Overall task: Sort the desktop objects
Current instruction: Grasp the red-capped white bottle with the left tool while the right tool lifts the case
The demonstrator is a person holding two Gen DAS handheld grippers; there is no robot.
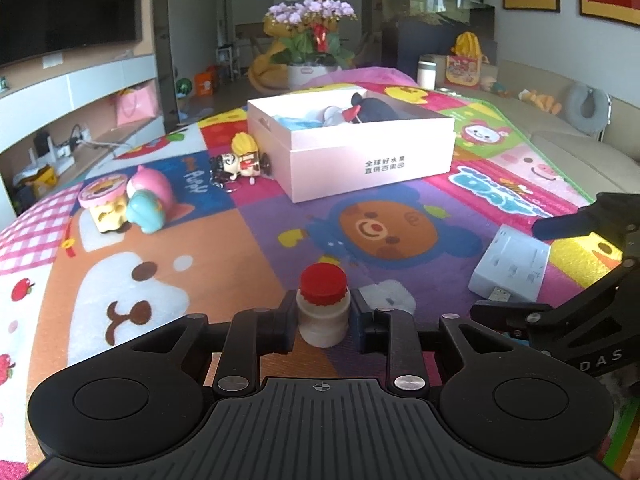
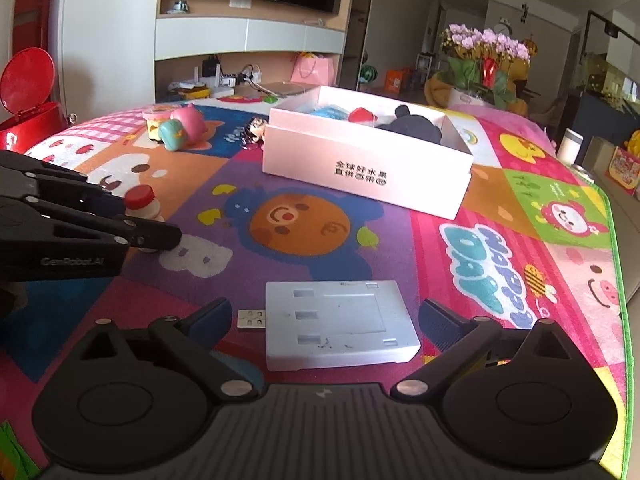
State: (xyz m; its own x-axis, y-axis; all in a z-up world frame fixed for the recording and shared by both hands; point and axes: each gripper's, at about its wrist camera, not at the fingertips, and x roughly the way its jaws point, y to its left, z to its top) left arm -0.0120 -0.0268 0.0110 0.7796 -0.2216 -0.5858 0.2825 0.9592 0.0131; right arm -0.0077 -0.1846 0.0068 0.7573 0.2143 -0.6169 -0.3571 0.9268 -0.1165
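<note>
A small white bottle with a red cap [image 1: 323, 289] stands on the colourful play mat, and my left gripper [image 1: 323, 322] is shut on its body, one pad on each side. The right wrist view shows the same bottle [image 2: 141, 199] between the left gripper's fingers [image 2: 160, 236]. A flat grey-white device with a USB plug [image 2: 340, 324] lies between the wide-spread fingers of my right gripper [image 2: 326, 314], which is open, with a small gap showing beside the plug. A pink-white open box [image 1: 360, 156] holding a dark plush and other items stands further back.
Pink and teal squishy toys [image 1: 148, 200] and a doughnut-topped toy [image 1: 105, 202] lie at the left. Small keychain figures [image 1: 242, 160] lean beside the box. A flower pot [image 1: 308, 52] stands behind. The mat's green edge [image 2: 616, 260] runs along the right; a red bin [image 2: 24, 100] is far left.
</note>
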